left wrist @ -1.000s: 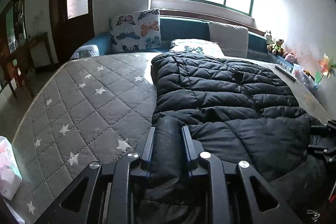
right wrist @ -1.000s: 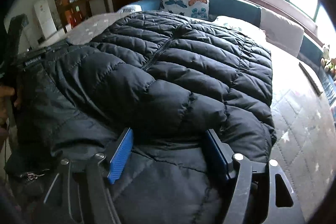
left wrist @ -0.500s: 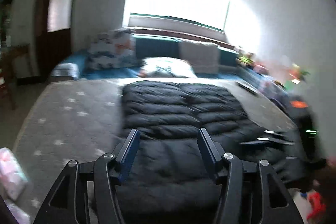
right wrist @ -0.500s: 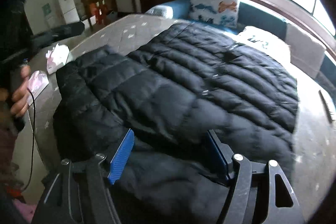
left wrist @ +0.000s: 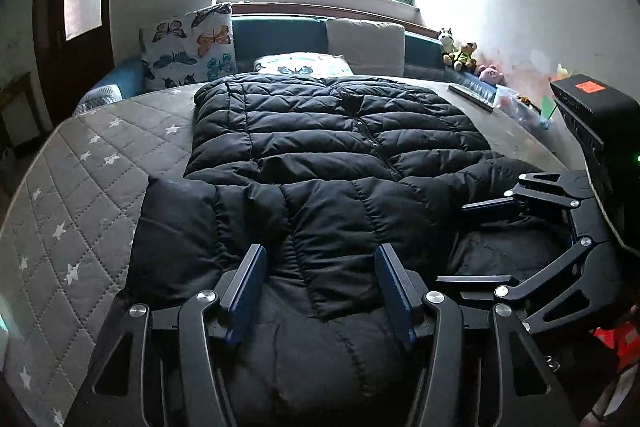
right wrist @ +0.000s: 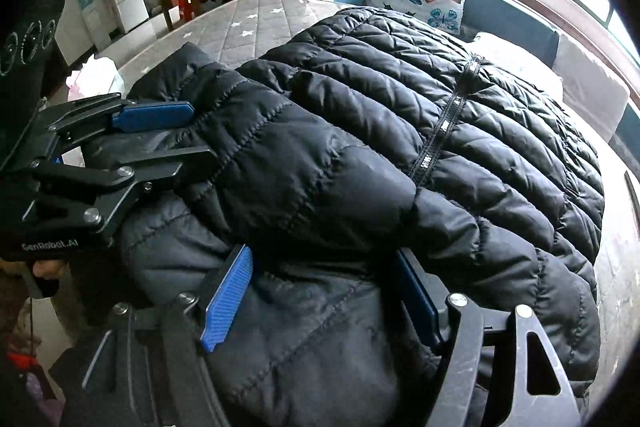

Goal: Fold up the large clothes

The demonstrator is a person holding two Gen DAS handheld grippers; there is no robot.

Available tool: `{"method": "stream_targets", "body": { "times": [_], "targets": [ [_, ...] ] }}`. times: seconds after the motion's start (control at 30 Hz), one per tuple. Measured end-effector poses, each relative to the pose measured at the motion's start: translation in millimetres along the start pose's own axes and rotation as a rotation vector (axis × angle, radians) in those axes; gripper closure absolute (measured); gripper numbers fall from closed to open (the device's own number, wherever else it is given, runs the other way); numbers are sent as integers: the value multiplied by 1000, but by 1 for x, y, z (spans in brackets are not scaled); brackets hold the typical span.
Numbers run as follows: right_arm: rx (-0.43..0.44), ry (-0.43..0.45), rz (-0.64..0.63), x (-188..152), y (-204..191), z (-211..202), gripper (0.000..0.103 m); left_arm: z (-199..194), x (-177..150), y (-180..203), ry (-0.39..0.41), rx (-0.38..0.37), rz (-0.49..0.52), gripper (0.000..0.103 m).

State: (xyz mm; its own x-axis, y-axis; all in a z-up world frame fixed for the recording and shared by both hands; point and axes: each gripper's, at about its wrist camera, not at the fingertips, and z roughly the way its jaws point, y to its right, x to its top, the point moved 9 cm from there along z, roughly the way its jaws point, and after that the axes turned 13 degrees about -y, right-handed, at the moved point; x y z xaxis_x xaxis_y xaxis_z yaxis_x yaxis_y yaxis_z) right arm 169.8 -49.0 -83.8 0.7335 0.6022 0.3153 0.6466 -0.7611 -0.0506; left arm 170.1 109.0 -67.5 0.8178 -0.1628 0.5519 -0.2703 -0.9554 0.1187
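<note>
A black puffer jacket (left wrist: 340, 147) lies zipped on a grey star-quilted mattress (left wrist: 100, 167), with a sleeve (left wrist: 280, 211) folded across its near part. My left gripper (left wrist: 320, 253) hovers over that near part, open, its blue pads clear of the fabric. My right gripper (left wrist: 452, 243) stands close to the right of it, over the jacket's edge. In the right wrist view the jacket (right wrist: 400, 107) bulges up between the fingers of the right gripper (right wrist: 322, 255). Its jaws are opening and the pads do not press. The left gripper (right wrist: 196, 135) shows at the left, open.
A butterfly cushion (left wrist: 192, 51) and other pillows line the blue sofa back under the window. Stuffed toys (left wrist: 460, 53) and a dark flat bar (left wrist: 472, 97) sit at the far right. A pink packet (right wrist: 96, 75) lies by the mattress (right wrist: 248, 27) edge. A hand (right wrist: 48, 269) grips the left handle.
The left gripper, shut on a fold of the jacket a second ago, has opened, let it go and drawn back. The right gripper has shifted sideways, and the two now stand close together.
</note>
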Motion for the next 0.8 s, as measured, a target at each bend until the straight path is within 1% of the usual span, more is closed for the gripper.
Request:
{"method": "stream_targets", "body": {
  "times": [0.07,0.17,0.47,0.57,0.6,0.7,0.8],
  "targets": [
    [-3,0,1,1,-1,2,23,3,-2,0,-1,-2,-6,43],
    [-2,6,4,-1,-2,3,23,10,3,-6,-4,-17,-18,43],
    [-4,13,11,0,-2,3,22,10,1,-8,-13,-26,-26,43],
    [29,28,16,-6,1,-15,23,10,1,-11,-11,-40,-36,43],
    [35,49,26,-9,5,-27,22,10,1,-11,-9,-42,-38,43],
    [-2,80,62,-26,27,-54,22,11,1,-11,-7,-46,-39,43],
    [-27,73,125,-49,54,-67,22,11,1,-12,-4,-48,-39,43]
  ]
}}
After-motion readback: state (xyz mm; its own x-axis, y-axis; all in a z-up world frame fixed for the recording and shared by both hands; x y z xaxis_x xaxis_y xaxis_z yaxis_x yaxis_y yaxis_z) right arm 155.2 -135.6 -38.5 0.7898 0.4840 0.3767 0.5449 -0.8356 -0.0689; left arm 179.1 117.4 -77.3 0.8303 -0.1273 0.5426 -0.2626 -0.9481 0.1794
